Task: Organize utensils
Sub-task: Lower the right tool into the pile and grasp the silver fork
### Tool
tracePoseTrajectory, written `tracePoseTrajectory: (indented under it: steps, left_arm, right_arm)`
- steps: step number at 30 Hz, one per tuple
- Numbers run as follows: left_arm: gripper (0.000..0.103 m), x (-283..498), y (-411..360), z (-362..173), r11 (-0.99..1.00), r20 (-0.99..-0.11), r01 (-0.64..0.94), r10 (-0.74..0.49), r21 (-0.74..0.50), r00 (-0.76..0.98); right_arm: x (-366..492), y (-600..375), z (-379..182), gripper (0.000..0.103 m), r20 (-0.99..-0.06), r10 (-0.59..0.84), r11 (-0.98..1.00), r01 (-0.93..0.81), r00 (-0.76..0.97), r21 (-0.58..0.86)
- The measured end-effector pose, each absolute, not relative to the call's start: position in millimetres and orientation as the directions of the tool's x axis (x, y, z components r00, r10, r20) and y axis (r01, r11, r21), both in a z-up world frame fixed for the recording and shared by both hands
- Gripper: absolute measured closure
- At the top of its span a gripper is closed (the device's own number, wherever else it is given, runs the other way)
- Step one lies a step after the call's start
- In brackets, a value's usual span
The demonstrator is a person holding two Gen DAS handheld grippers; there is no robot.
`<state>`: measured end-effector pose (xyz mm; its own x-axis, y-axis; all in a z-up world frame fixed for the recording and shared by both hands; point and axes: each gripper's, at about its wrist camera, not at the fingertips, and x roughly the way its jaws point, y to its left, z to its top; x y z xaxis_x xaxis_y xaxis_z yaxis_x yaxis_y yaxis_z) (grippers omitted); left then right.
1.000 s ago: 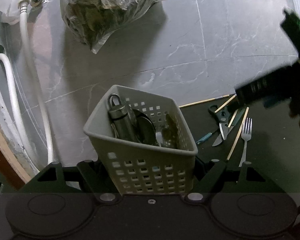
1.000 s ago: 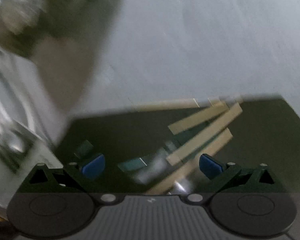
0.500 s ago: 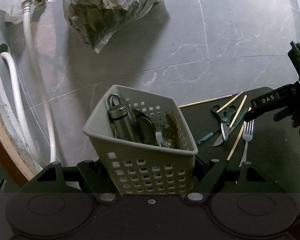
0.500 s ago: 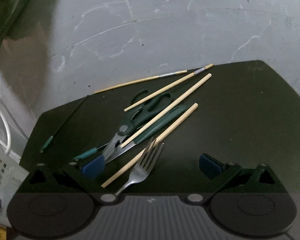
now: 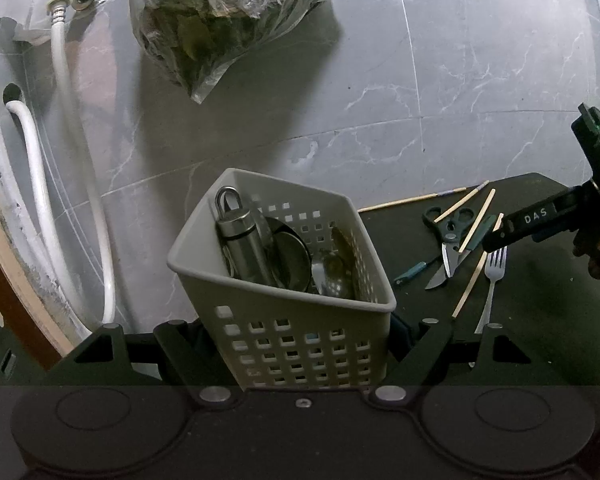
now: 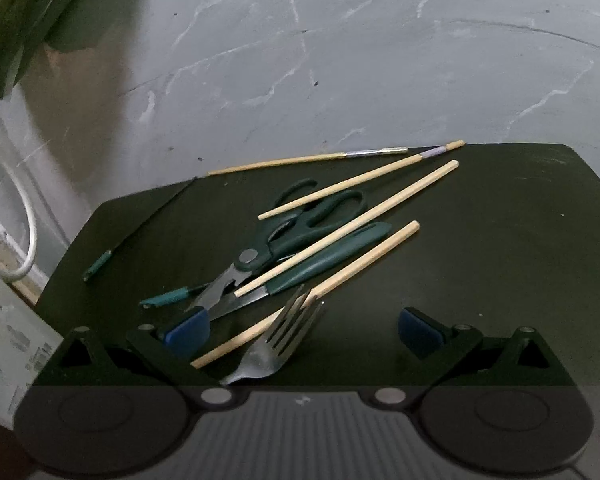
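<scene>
My left gripper (image 5: pixel 300 340) is shut on a grey perforated basket (image 5: pixel 284 320) that holds a steel flask (image 5: pixel 244 244) and metal utensils. My right gripper (image 6: pixel 304 330) is open and empty, low over a dark mat (image 6: pixel 500 240). Between its blue pads lie a steel fork (image 6: pixel 280 340) and a wooden chopstick (image 6: pixel 320 288). Just beyond lie green scissors (image 6: pixel 296 228), a green-handled knife (image 6: pixel 320 264) and more chopsticks (image 6: pixel 356 220). The right gripper (image 5: pixel 512 232) also shows in the left wrist view above the fork (image 5: pixel 492 280).
A plastic bag of dark leaves (image 5: pixel 228 16) lies on the grey marble floor. White hoses (image 5: pixel 72 160) and a tap run along the left. Two small green-handled tools (image 6: pixel 96 266) lie on the mat's left part. The basket's corner (image 6: pixel 12 344) shows at the left edge.
My right gripper swung from a blurred sweep near the basket to the utensil pile and came lower and closer to the fork. My left gripper and the basket stayed put.
</scene>
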<state>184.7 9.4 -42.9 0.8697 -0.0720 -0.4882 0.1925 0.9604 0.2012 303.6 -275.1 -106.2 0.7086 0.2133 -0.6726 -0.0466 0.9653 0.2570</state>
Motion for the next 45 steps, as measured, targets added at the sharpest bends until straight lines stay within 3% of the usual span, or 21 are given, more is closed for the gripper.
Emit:
tracePoseTrajectory:
  steps: [3,5,9,12,14,18,23,31,45]
  left_arm:
    - [0.022,185,9,-43,0.96,-0.488,0.193,-0.072,0.201,0.87]
    - [0.022,185,9,-42,0.96,-0.488,0.193,-0.072,0.201,0.87]
    - [0.022,184,10,-42,0.961,-0.489,0.193,-0.073,0.199,0.869]
    - [0.022,184,10,-42,0.961,-0.489,0.193,-0.073,0.199,0.869]
    - [0.022,184,10,-42,0.961,-0.489,0.193,-0.073,0.199,0.869]
    - [0.022,183,10,-42,0.961,-0.489,0.194,-0.074,0.2,0.869]
    - [0.022,183,10,-42,0.961,-0.489,0.192,-0.072,0.199,0.869]
    - [0.022,183,10,-42,0.961,-0.489,0.192,-0.073,0.199,0.869]
    - [0.022,181,11,-42,0.96,-0.489,0.199,-0.081,0.196,0.869]
  right_arm:
    - [306,-275,-109,0.003,-0.67,0.229,0.963,-0.063,0.706,0.263]
    - [307,-276,-109,0.013,-0.667,0.237,0.96,-0.063,0.706,0.274]
    - [309,-278,-111,0.019,-0.665,0.255,0.95,-0.056,0.702,0.306]
    - [310,-280,-114,0.03,-0.668,0.255,0.949,-0.048,0.699,0.312]
    - [310,-280,-115,0.049,-0.672,0.251,0.95,-0.045,0.697,0.308]
    - [309,-279,-116,0.058,-0.671,0.24,0.954,-0.043,0.702,0.296]
    - [309,-280,-117,0.078,-0.664,0.248,0.95,-0.041,0.705,0.311]
    - [305,-279,-116,0.094,-0.63,0.258,0.939,-0.039,0.732,0.34]
    - [295,-292,-103,0.102,-0.566,0.287,0.885,0.012,0.773,0.465]
